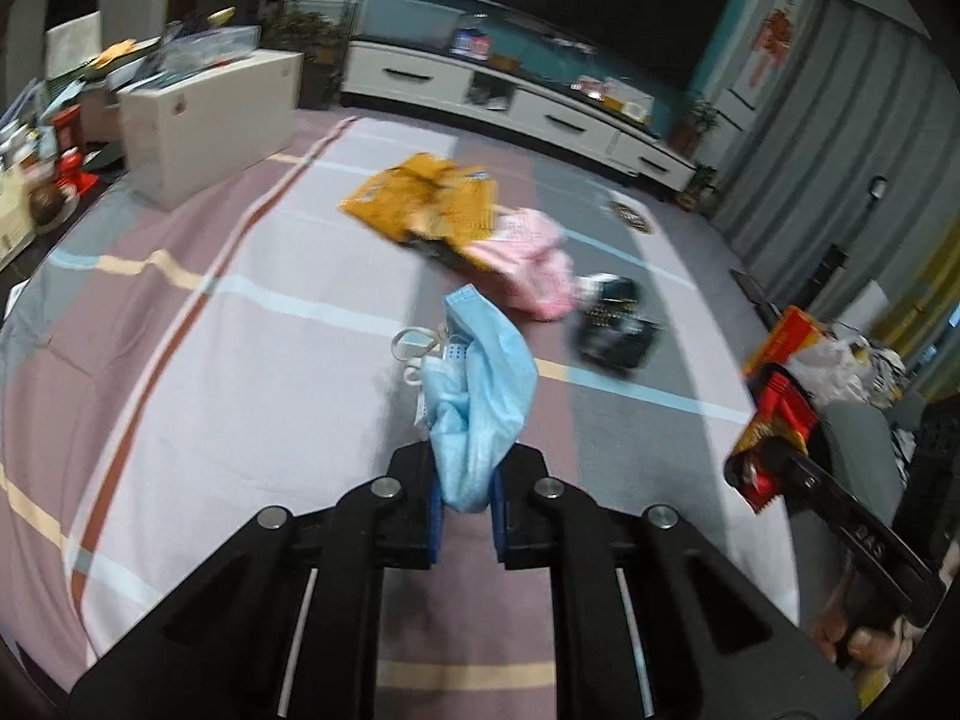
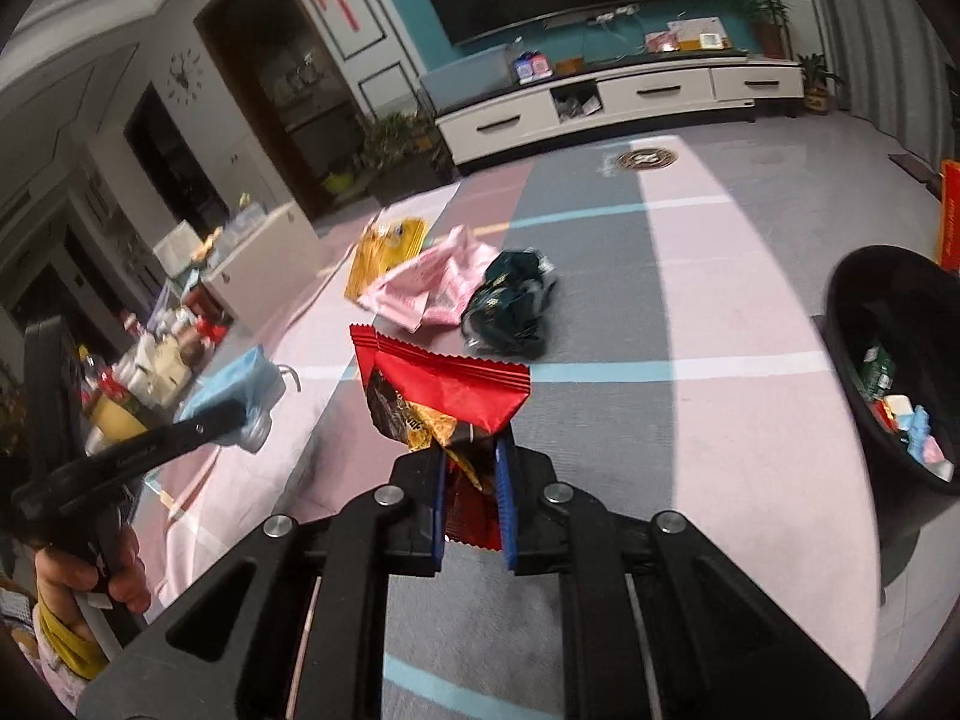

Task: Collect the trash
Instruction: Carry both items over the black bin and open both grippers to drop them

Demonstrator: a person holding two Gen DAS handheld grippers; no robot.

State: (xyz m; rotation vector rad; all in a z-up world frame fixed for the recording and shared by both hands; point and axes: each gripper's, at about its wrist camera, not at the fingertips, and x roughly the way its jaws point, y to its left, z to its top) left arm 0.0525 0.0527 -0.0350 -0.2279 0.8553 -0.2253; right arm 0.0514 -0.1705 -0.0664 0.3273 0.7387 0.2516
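My left gripper (image 1: 467, 483) is shut on a crumpled blue face mask (image 1: 480, 384), lifted above the striped sheet (image 1: 240, 360). My right gripper (image 2: 471, 468) is shut on a red snack wrapper (image 2: 450, 384), also held off the sheet; the same wrapper (image 1: 774, 420) shows at the right of the left wrist view. On the sheet ahead lie a yellow packet (image 1: 420, 198), a pink plastic bag (image 1: 528, 252) and a dark crumpled wrapper (image 1: 618, 330). A black bin (image 2: 900, 360) with scraps inside stands at the right of the right wrist view.
A white box (image 1: 210, 120) stands on the sheet's far left corner, with cluttered items beyond it. A white TV cabinet (image 2: 600, 102) runs along the back wall. A round dark floor drain (image 2: 647, 159) sits ahead. A hand (image 2: 90, 582) grips the left tool.
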